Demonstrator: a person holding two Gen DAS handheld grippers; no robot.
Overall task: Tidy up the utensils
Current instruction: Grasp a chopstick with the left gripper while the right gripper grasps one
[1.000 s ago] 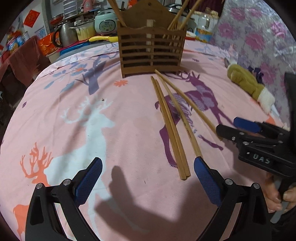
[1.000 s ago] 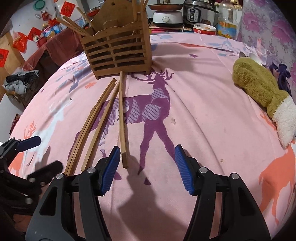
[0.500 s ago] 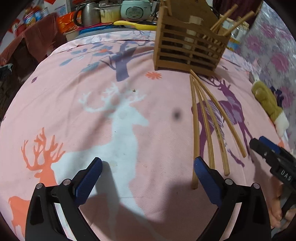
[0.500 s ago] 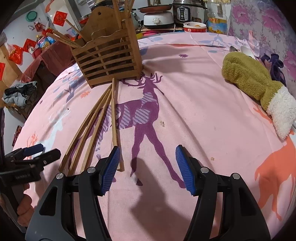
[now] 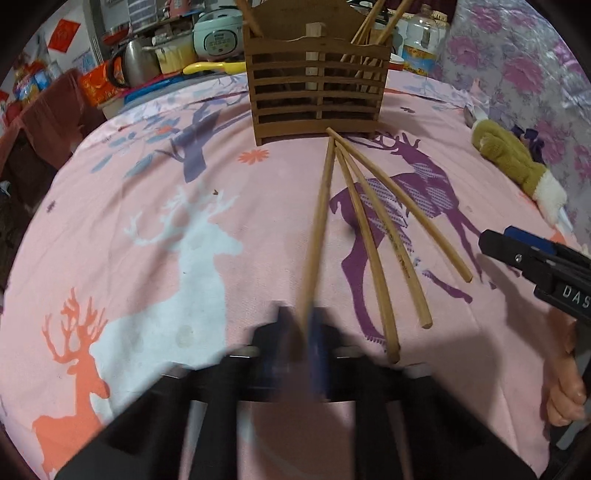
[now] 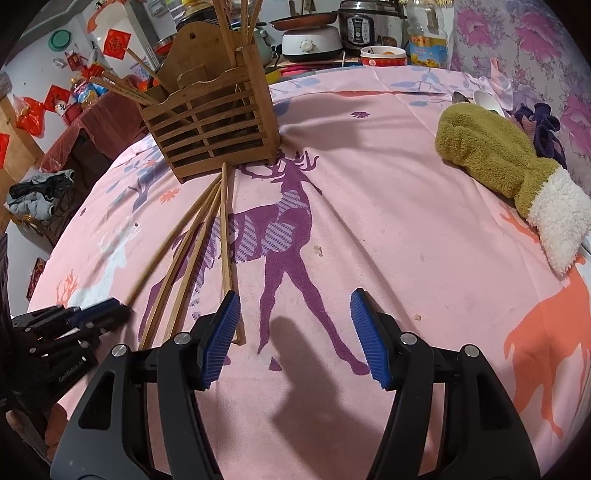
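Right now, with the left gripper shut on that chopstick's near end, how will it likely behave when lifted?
The chopstick looks like thin rigid wood, so it probably stays straight and light. Held by the left gripper at one end only, it may pivot or droop. Rounded, it could roll if dropped.

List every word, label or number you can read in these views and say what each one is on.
"DAS": white letters, cut off by the frame edge, on the body of the right tongs.
White lettering on the body of the left tongs: too small to read.
Red paper signs on the wall: characters blurred.
Yellow label on the oil bottle: unreadable.
Rice cooker panel: unreadable.
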